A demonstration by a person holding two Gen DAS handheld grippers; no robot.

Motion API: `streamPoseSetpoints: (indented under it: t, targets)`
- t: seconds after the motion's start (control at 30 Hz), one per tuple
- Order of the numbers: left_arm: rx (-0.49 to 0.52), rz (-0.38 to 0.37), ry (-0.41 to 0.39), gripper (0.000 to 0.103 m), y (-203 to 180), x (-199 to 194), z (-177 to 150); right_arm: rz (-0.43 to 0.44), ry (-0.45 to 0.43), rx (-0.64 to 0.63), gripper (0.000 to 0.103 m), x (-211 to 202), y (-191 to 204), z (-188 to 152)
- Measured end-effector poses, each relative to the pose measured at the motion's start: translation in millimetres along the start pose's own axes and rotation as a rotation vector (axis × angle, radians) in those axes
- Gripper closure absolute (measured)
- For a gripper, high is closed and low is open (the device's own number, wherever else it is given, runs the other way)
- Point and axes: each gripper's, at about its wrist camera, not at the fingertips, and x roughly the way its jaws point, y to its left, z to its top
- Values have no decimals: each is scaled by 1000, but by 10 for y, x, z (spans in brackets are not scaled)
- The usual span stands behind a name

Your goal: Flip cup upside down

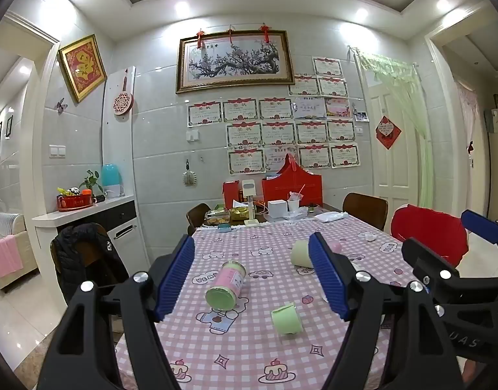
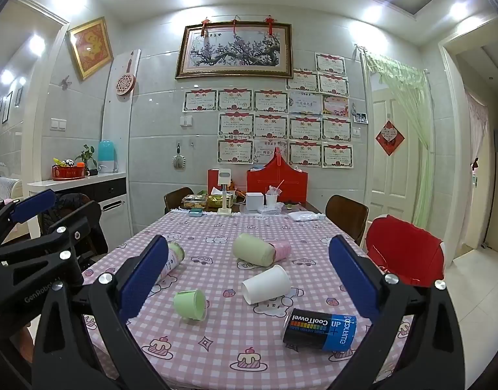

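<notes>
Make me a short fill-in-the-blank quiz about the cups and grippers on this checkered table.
1. The white paper cup is lying on its ____.
2. The small green cup lies to the ____ of the white paper cup in the right wrist view.
3. The left gripper and right gripper are both ____, holding nothing.
4. The can labelled CoolTowel is black and ____.

Missing words: side; left; open; blue

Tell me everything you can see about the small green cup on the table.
The small green cup is pale green and looks like plastic, with a thin rim and tapered wall. It lies on its side on the pink checked tablecloth, mouth towards the right, apparently empty. Nothing else touches it; both tongs are open and clear of it.
</notes>
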Motion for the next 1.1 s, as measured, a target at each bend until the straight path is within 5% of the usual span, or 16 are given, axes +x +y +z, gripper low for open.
streamPoseSetpoints:
  t: [1.1]
  targets:
    - [2, -1, -10, 31, -42, -62, 47, 1, 5, 4, 8, -11, -10, 3]
